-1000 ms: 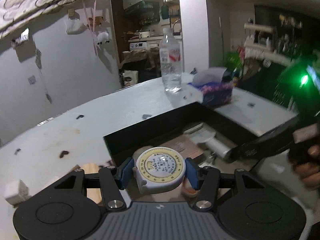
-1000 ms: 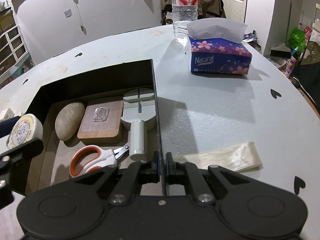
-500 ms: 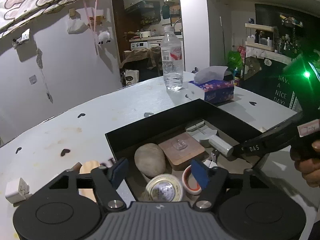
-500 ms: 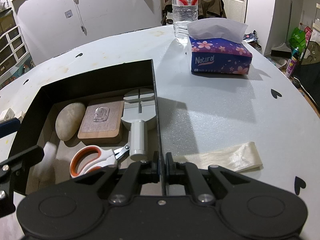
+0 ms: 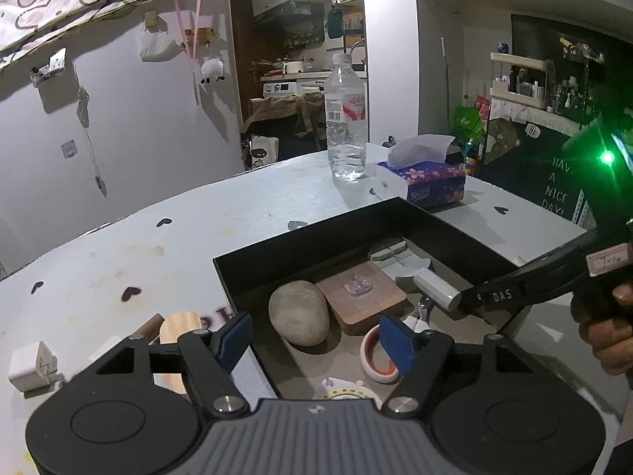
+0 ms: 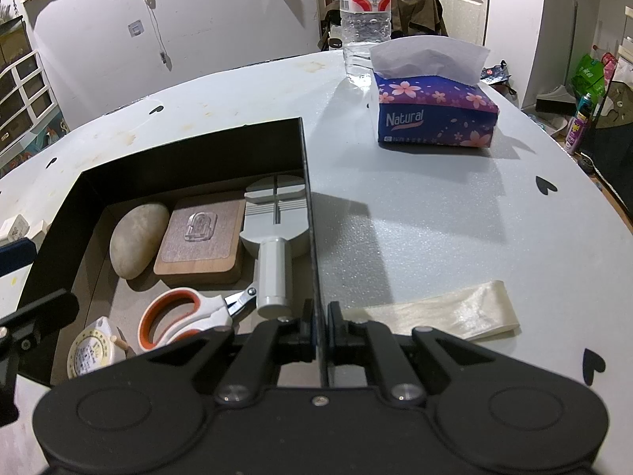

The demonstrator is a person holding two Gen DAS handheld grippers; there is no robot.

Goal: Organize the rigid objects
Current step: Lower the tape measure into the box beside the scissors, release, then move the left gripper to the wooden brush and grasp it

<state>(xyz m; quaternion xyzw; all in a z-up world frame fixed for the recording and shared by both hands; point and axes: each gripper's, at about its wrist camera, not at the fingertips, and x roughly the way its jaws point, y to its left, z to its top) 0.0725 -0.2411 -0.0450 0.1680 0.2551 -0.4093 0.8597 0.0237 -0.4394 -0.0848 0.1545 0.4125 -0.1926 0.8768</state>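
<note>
A black box (image 6: 190, 146) on the white table holds a stone (image 6: 136, 233), a wooden block (image 6: 199, 237), a grey tool (image 6: 273, 237), orange-handled scissors (image 6: 178, 316) and a round tape measure (image 6: 93, 350). My left gripper (image 5: 316, 336) is open and empty above the box's near left corner; the tape measure (image 5: 348, 392) lies in the box just below it. My right gripper (image 6: 318, 316) is shut on the box's right wall (image 6: 312, 237). It shows in the left wrist view (image 5: 494, 297) at the box's right edge.
A tissue box (image 6: 435, 118) and a water bottle (image 6: 366, 16) stand at the table's far side. A pale strip (image 6: 435, 312) lies right of the box. A white cube (image 5: 29, 364) and a wooden piece (image 5: 178, 328) lie left of the box.
My left gripper opened and let go of the tape measure, which dropped into the box's near left corner. My right gripper stayed shut on the box wall.
</note>
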